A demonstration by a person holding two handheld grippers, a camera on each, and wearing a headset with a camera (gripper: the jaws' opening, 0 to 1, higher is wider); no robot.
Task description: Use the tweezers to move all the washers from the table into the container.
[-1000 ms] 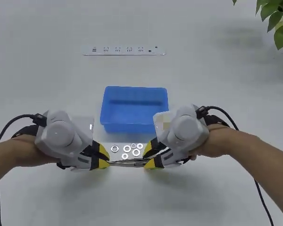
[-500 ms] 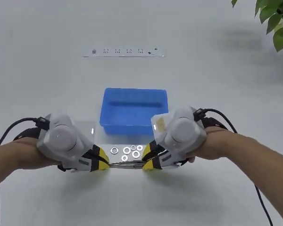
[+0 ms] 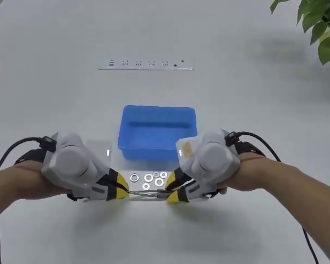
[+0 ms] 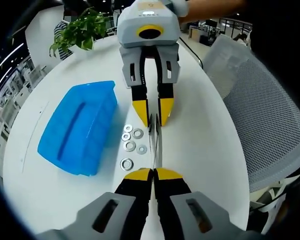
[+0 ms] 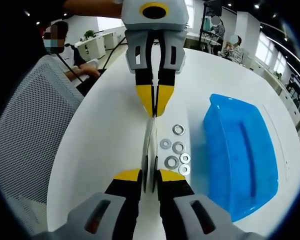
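Thin metal tweezers (image 3: pixel 147 192) hang level between my two grippers, just above the white table. My left gripper (image 3: pixel 120 190) is shut on one end, where the arms meet (image 4: pixel 153 160). My right gripper (image 3: pixel 173 192) is shut on the other end, where the two arms stand slightly apart (image 5: pixel 149 165). Several silver washers (image 3: pixel 149 178) lie on the table just beyond the tweezers, in front of the blue container (image 3: pixel 158 129). The washers (image 4: pixel 131 144) lie left of the tweezers in the left gripper view and right of them (image 5: pixel 175 152) in the right gripper view.
A white power strip (image 3: pixel 146 64) lies far back on the table. Plant leaves (image 3: pixel 319 27) hang over the back right corner. A grey mesh chair (image 4: pixel 255 125) stands at the table's near edge. People sit at desks behind it (image 5: pixel 65 55).
The head view has shifted slightly. Both grippers stay shut on the tweezers in about the same place beside the washers.
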